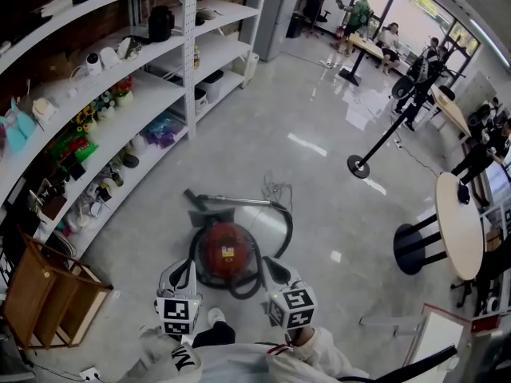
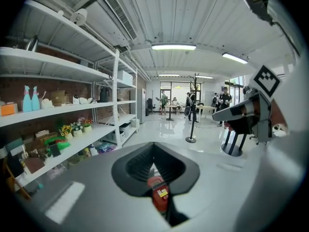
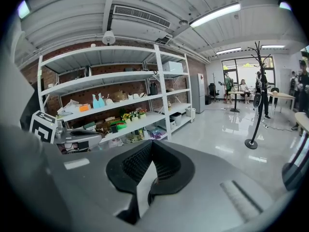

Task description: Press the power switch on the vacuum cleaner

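The glossy grey floor [image 1: 319, 118] fills most of the head view. Just below the frame's centre a red vacuum cleaner [image 1: 227, 250] sits on it, with its black hose [image 1: 281, 218] looped around the body. At lower left a wooden crate [image 1: 40, 298] stands tilted on the floor. Beside the crate, a white shelf unit [image 1: 188, 54] runs up the left side. Right of centre stands a black pole stand [image 1: 358, 166] on a round base, and at the right edge a round counter [image 1: 459, 230] on a black pedestal.

Bright room, lit by ceiling strip lights [image 2: 174, 47] & windows [image 1: 423, 10]. Glare on floor [image 1: 307, 144]. Heavy fisheye warp, dark vignette at edges.
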